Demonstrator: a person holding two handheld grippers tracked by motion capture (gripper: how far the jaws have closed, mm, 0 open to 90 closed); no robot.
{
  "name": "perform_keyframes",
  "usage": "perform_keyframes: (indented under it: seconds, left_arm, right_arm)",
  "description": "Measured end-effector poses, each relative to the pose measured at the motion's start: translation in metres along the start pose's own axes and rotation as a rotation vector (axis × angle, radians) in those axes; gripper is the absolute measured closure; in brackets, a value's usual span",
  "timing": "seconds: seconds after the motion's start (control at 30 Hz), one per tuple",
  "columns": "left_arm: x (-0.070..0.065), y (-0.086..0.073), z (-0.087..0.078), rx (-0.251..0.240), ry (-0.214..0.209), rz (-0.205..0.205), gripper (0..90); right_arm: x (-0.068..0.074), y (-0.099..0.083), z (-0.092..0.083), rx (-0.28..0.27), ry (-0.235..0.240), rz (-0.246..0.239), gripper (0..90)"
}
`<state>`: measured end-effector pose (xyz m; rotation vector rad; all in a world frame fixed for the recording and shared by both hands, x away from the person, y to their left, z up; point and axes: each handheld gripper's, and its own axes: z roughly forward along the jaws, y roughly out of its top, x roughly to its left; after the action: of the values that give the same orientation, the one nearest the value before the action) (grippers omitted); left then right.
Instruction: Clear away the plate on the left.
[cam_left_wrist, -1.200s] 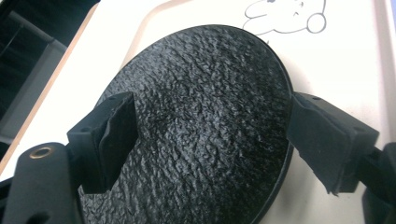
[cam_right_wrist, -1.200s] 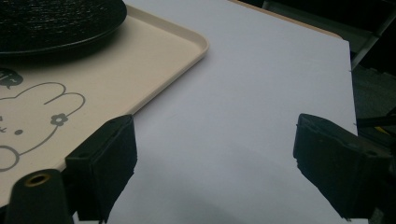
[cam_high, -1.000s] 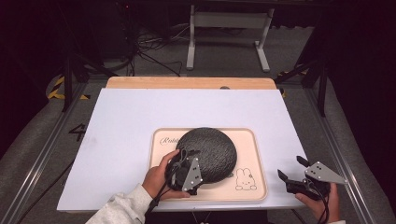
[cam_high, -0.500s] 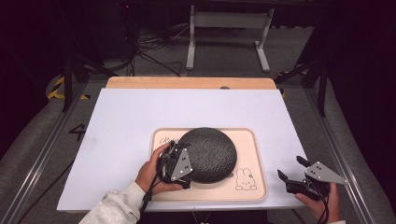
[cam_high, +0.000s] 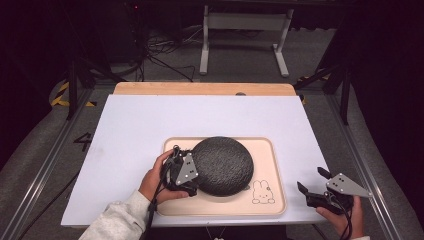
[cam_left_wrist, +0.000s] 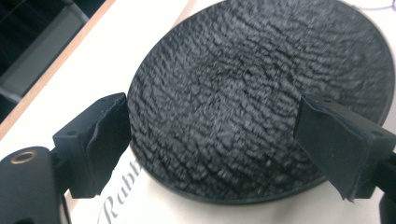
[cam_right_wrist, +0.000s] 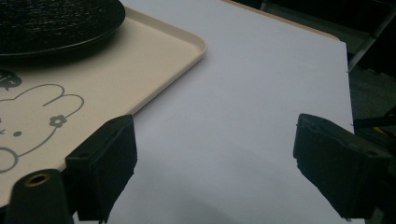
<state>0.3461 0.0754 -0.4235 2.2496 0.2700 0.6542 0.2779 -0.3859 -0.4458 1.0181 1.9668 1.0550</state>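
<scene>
Reaching in from the left, the left claw sits at the left rim of the round black textured plate, jaws spread wide and gripping nothing; in the left gripper view the plate lies straight ahead between them, its near edge just inside the gap. The plate rests on the beige tray, left of the printed rabbit. Being round, it has no long axis. Farther right, the right claw hovers wide open and empty at the white table edge, well apart. One plate, one tray, two claws; the left is plainly nearer.
</scene>
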Motion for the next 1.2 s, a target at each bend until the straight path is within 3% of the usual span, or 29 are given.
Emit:
perform_keyframes:
  seconds: [0.4, 1.2]
  left_arm:
    - [0.019, -0.032, -0.016, 0.081, 0.016, -0.063, 12.0]
    - [0.031, -0.067, -0.047, 0.1, 0.074, -0.124, 11.7]
  right_arm:
    - [0.0, 0.0, 0.0, 0.004, -0.002, 0.002, 14.2]
    - [0.0, -0.001, 0.0, 0.006, -0.002, -0.002, 14.3]
